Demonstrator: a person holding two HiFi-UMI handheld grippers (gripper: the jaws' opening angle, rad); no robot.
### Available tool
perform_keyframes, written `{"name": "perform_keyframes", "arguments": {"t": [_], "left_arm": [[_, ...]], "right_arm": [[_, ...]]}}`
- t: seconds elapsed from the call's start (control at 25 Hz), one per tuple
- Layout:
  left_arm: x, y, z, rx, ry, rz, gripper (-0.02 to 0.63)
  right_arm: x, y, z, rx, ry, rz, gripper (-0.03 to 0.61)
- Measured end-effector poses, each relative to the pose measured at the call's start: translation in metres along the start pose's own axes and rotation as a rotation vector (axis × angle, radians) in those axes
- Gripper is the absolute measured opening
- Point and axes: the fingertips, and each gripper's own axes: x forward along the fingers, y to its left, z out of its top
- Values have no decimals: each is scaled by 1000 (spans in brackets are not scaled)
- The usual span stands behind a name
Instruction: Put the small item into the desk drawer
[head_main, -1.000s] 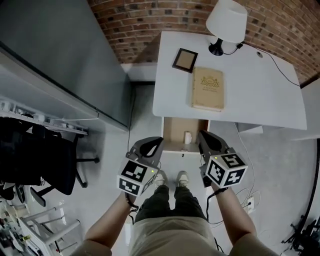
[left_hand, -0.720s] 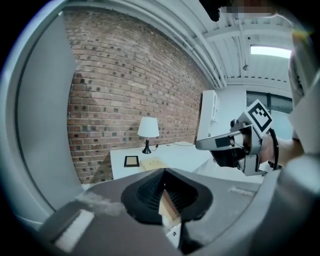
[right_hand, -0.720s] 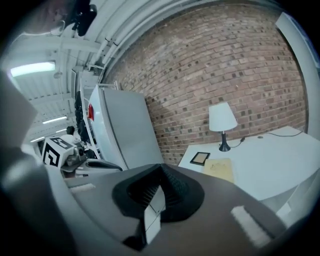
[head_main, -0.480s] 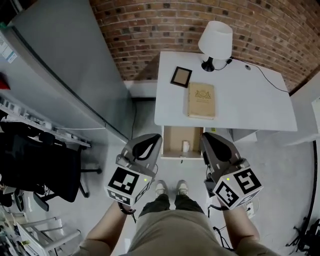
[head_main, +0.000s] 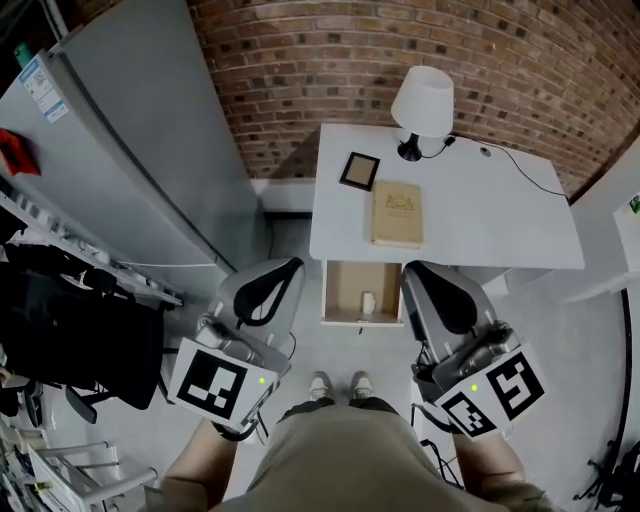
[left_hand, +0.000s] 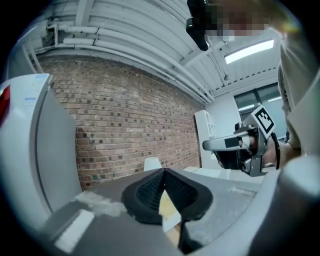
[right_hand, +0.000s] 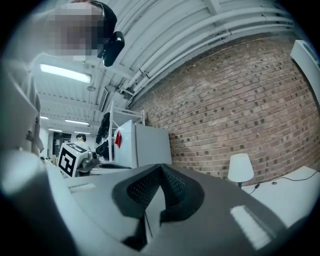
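Grey-shelled left hand-held gripper and right hand-held gripper, black ribbed pads, marker cubes in black-and-white squares, small green lights, khaki top, pale shoes short of the counter.

Desk backs onto the brick wall, fridge to its left. Lamp at back edge, picture frame near back-left corner, book front-right of frame, by front edge. Drawer open under front-left corner; small item inside, toward drawer's front.
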Motion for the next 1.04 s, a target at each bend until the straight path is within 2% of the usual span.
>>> {"name": "perform_keyframes", "arguments": {"t": [0.08,0.2,0.32,0.44,0.6,1.04], "left_arm": [[-9,-3,14,-1,-37,7,2],[-20,-7,21,-21,-48,28,2],[-26,-9,19,-22,-42,39,2],[-23,-9,17,1,-54,15,2],[-25,0,13,-19,-46,19,2],[-15,10,8,-11,-29,13,2]], "right_arm": [[-3,8,8,-11,-18,16,3],[-7,18,17,-36,-37,27,3],[-10,21,22,-46,-48,34,3],[-10,17,22,-11,-55,32,3],[-5,12,16,21,-40,21,3],[4,1,14,12,-30,-1,3]]}}
